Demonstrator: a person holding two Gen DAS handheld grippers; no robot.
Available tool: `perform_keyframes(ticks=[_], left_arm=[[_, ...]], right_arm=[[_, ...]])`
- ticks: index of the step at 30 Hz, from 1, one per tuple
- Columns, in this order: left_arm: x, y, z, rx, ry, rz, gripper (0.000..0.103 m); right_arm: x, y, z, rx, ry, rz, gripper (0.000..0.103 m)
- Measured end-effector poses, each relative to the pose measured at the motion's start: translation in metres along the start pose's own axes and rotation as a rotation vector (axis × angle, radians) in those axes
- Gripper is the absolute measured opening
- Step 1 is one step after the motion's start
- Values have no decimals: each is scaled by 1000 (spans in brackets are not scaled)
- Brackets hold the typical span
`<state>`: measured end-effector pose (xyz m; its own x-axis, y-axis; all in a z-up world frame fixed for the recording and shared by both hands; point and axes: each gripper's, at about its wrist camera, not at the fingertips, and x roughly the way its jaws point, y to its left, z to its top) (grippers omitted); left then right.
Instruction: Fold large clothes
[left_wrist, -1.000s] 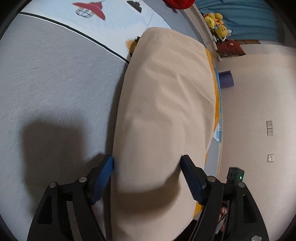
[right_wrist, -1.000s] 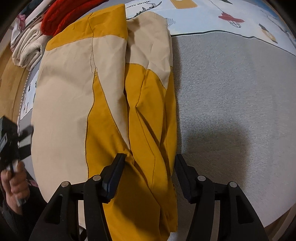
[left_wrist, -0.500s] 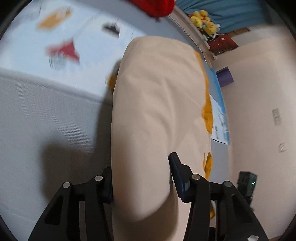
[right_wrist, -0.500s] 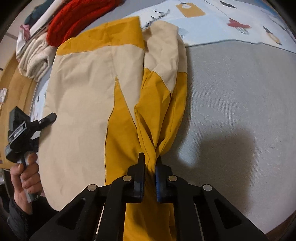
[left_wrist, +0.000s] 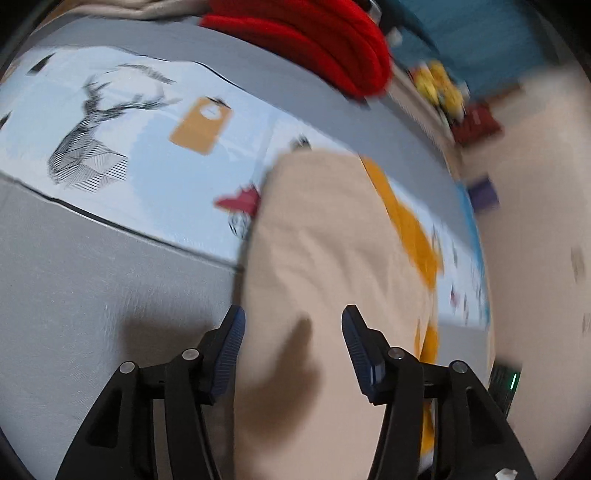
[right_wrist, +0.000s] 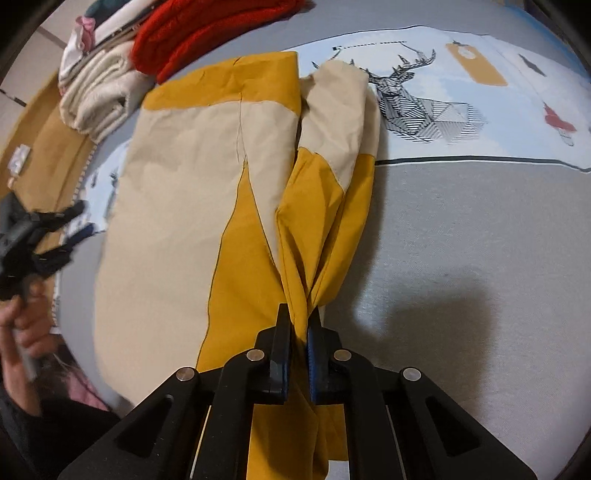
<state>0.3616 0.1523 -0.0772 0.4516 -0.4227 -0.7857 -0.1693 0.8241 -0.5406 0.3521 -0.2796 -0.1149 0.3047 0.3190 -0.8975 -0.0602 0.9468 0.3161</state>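
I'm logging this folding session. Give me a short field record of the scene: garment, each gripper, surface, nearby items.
garment: beige and yellow jacket, lying on the bed
right gripper: shut on a bunched yellow fold
left gripper: jaws opening, beige cloth between them
surface: grey bedcover with deer print
nearby: red knit, folded cream towel

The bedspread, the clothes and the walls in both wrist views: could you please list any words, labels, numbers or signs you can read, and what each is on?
None can be read.
Printed bedspread: a dark row of marks above the deer drawing may be lettering, too small and blurred to read.
Orange tag motif on the bedspread: a pale round mark, no legible text.
Beige and yellow garment: no visible label or print.
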Motion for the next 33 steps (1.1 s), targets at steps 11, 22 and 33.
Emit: perform_keyframes(ticks=[11, 22, 33], left_arm=[[33, -24, -79, 291, 164, 258, 71], [9, -18, -145, 265, 143, 385, 75], [-123, -88, -257, 379, -325, 374, 99]], right_arm=[[-12, -3, -36, -2, 66, -76, 43], [-33, 9, -95, -164, 85, -269, 44], [-155, 71, -200, -131, -463, -286, 68]])
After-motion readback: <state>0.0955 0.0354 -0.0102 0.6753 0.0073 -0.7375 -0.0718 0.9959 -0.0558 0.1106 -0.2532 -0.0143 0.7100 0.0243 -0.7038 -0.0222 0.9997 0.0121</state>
